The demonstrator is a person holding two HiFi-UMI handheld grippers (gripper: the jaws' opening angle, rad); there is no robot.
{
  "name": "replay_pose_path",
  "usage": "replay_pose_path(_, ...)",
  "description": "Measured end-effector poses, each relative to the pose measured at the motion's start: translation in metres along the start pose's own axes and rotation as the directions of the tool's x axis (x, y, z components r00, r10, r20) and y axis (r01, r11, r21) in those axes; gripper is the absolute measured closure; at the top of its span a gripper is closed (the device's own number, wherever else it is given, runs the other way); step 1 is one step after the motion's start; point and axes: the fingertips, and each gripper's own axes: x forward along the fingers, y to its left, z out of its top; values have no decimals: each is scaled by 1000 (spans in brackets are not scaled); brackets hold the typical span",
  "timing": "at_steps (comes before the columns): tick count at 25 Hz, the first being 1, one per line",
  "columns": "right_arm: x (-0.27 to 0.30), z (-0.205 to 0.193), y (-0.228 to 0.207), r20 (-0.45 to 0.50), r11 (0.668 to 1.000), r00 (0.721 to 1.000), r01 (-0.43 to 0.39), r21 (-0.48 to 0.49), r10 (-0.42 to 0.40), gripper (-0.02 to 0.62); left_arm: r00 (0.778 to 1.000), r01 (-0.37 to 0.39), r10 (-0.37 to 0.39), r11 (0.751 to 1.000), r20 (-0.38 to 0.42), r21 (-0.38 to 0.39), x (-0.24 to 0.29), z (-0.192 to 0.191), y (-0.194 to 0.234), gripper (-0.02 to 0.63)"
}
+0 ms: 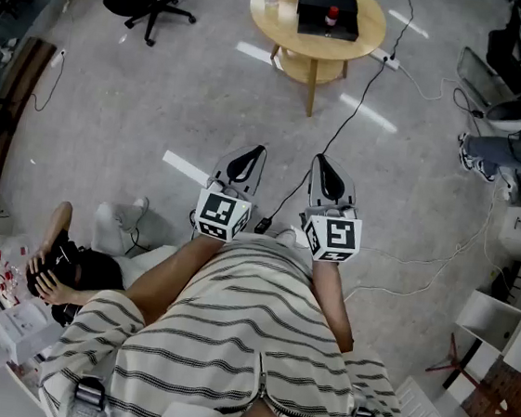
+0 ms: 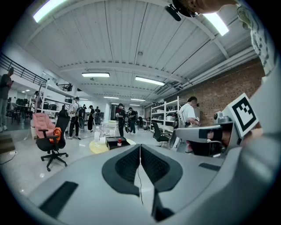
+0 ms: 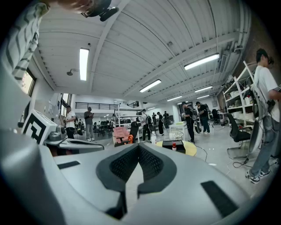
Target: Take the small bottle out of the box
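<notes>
The left gripper [image 1: 247, 162] and right gripper [image 1: 326, 171] point about level, jaws pressed together and empty, well before the round table [image 1: 366, 39] on a grey floor [image 1: 161, 98].

I get only the red cap of the small bottle [image 1: 331, 17], its body sunk inside the black box [image 1: 309, 1] and too small to read; the round table [image 1: 263, 18] runs off the top edge.
</notes>
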Motion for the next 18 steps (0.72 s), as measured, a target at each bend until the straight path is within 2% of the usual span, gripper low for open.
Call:
replay_pose_path(10, -18, -10, -8, -16, 999, 999, -46, -7, 46, 584, 1000, 26, -26, 1000, -3, -7, 7, -7, -31, 584)
replay_pose_path(18, -43, -24, -17, -40, 999, 998, -52, -8, 51, 584, 999, 30, -30, 1000, -29, -11, 1, -23, -62, 584)
